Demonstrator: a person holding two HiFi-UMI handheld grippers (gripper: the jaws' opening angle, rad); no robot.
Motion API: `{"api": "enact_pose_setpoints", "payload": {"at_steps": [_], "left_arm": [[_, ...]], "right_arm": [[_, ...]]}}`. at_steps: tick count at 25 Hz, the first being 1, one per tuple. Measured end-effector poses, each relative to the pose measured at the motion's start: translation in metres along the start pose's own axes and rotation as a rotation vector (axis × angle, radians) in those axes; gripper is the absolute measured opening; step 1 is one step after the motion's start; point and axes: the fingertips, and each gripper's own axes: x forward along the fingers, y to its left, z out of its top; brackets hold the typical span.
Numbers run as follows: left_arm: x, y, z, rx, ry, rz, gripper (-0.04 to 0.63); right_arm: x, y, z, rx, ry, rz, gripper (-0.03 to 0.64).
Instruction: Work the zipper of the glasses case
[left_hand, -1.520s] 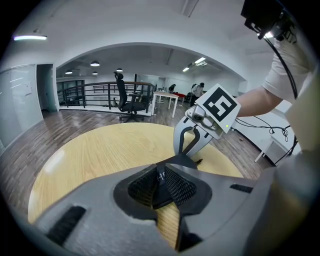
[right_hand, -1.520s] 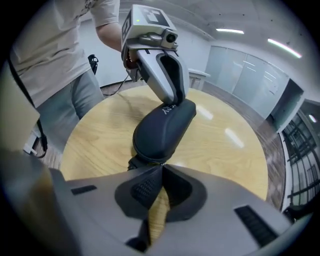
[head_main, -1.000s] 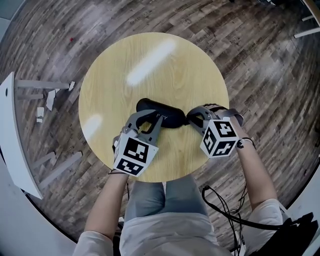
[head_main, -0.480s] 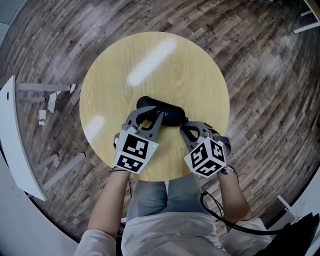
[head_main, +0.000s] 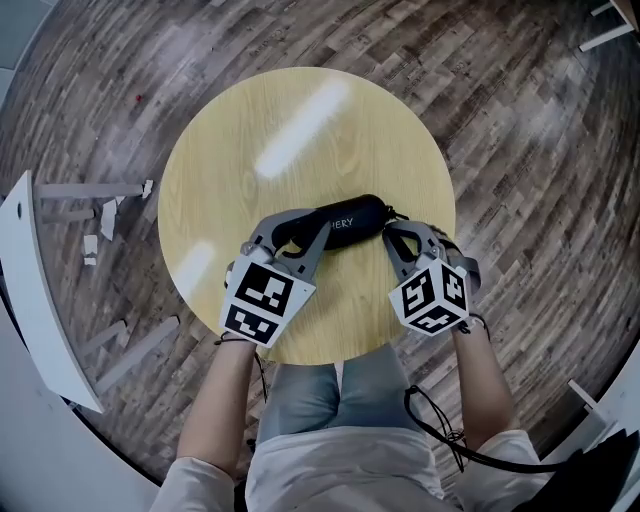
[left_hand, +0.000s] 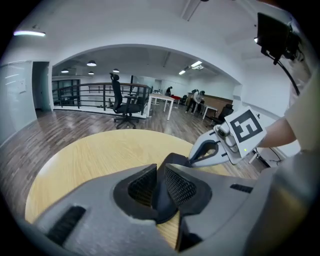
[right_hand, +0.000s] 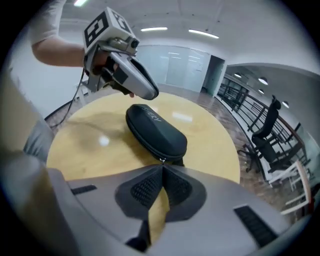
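A black glasses case (head_main: 348, 222) lies across the near half of the round wooden table (head_main: 300, 130). My left gripper (head_main: 296, 232) is shut on the case's left end; in the left gripper view the black shell (left_hand: 161, 195) sits pinched between the ribbed pads. My right gripper (head_main: 398, 230) is at the case's right end. In the right gripper view the case (right_hand: 155, 131) runs away from the jaws and the small metal zipper pull (right_hand: 161, 160) sits right at the closed fingertips. The zipper line along the case looks closed.
The table's near edge (head_main: 330, 358) is just beyond both grippers, with the person's knees below it. Wooden floor surrounds the table. A white board (head_main: 30, 290) and scattered scraps lie on the floor at the left. A black cable (head_main: 450, 425) trails by the right arm.
The right gripper drew back toward the person, then went right and forward again. The case's right end has swung farther away, so the case now lies slanted. The left gripper kept its hold.
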Motion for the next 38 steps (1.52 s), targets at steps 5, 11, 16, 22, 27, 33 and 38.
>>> {"api": "enact_pose_setpoints", "payload": {"at_steps": [5, 11, 16, 22, 27, 33, 38], "left_arm": [[0.026, -0.014, -0.014, 0.029, 0.071, -0.039, 0.052], [0.032, -0.012, -0.012, 0.046, 0.066, -0.006, 0.048], [0.034, -0.013, -0.016, 0.09, 0.08, 0.017, 0.043], [0.036, -0.014, -0.014, 0.069, 0.069, 0.018, 0.035], [0.03, -0.019, -0.018, -0.046, 0.066, -0.068, 0.037], [0.018, -0.052, -0.04, -0.048, 0.113, -0.127, 0.034], [0.006, -0.026, -0.004, -0.201, -0.023, -0.098, 0.034]], "right_arm": [[0.007, -0.038, -0.017, -0.057, 0.048, -0.013, -0.002], [0.002, -0.032, -0.018, 0.049, 0.033, 0.007, -0.002], [0.0, -0.005, -0.013, 0.107, 0.02, 0.017, -0.002], [0.006, 0.038, 0.01, 0.13, -0.023, 0.06, -0.002], [0.0, 0.024, 0.004, 0.083, -0.042, 0.04, -0.002], [0.008, -0.008, 0.02, -0.065, -0.076, 0.105, -0.002], [0.022, 0.006, 0.028, -0.205, -0.08, 0.17, -0.002]]}}
